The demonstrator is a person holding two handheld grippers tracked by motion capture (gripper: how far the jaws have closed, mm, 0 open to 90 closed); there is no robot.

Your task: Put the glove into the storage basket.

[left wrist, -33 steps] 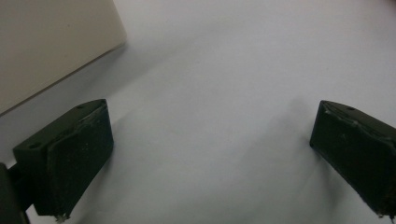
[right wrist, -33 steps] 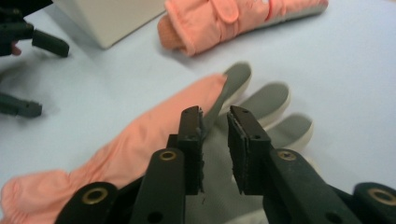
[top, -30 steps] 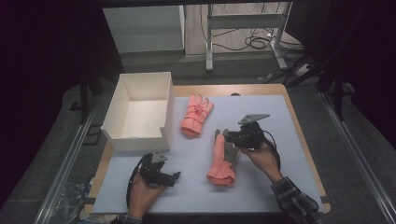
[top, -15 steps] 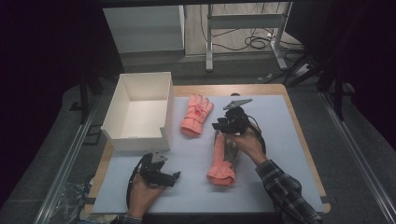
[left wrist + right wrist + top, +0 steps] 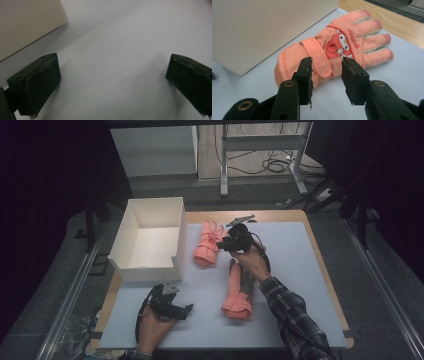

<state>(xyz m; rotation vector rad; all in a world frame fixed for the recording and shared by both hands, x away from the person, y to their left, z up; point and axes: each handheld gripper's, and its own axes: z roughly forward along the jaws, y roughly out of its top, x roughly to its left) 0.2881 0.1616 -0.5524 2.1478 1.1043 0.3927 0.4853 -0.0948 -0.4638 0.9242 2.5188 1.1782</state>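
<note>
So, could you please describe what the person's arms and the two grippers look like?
Both grippers, left and right, are black with two blocky jaws, flat pads and trailing black cables. A grey three-cornered plate tops the right one. The right arm wears a dark plaid sleeve.

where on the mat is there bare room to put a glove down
The mat's right side, beyond the right gripper, is bare. So is the near strip between the left gripper and the near glove. It is crowded mid-mat, where the far glove lies beside the box.
</note>
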